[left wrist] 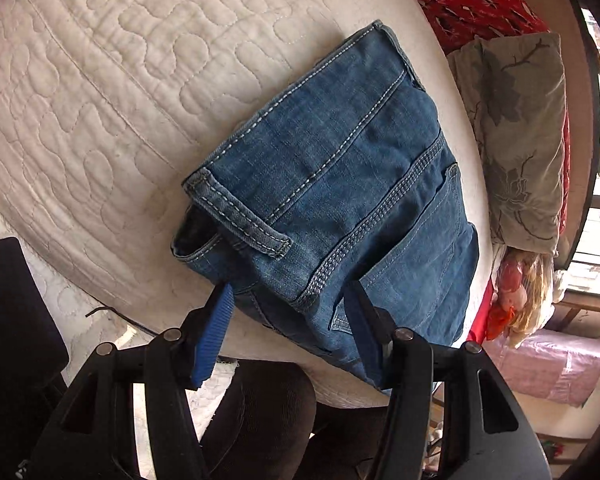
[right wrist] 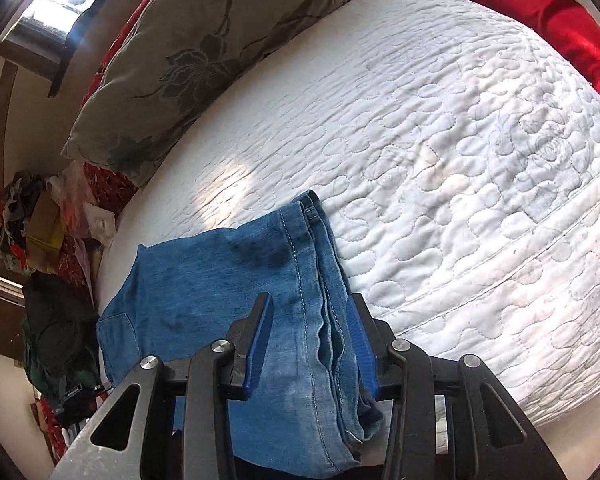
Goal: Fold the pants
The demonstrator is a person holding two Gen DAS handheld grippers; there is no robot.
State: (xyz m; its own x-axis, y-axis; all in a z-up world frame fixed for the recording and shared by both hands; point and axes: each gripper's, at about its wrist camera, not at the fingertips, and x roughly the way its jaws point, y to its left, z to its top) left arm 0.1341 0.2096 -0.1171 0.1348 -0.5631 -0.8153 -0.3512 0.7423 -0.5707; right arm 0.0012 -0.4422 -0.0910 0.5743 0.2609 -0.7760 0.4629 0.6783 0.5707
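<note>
Blue denim fills the middle of the left wrist view: the pants (left wrist: 340, 184) lie folded into a compact bundle on the white quilted mattress (left wrist: 100, 92), close to its near edge. The hemmed leg ends lie on top of the bundle toward the left, and a back pocket with pale stitching shows on the lower right. The left gripper (left wrist: 290, 300) hovers at the near edge of the bundle with its jaws spread wide apart; the left blue pad (left wrist: 214, 332) sits just off the denim over the mattress edge, while the right pad overlaps the pocket area. Whether that pad touches the cloth cannot be told. Beyond the bed's far side lies a grey floral pillow (left wrist: 520, 140) on red patterned bedding (left wrist: 468, 0), with a window past it. A pink wrapped package (left wrist: 556, 364) sits lower right.

In the right wrist view the pants (right wrist: 220, 280) lie at the bottom centre on the mattress (right wrist: 460, 140), with layered folded edges stacked along the right side. The right gripper (right wrist: 310, 304) has its jaws apart, straddling that stack of edges; the denim runs between the two blue pads (right wrist: 258, 344) without being pinched. The floral pillow (right wrist: 188, 52) lies along the upper left edge of the bed, a red cloth (right wrist: 560, 8) at the upper right, and a heap of clothes and boxes (right wrist: 32, 224) on the far left.
</note>
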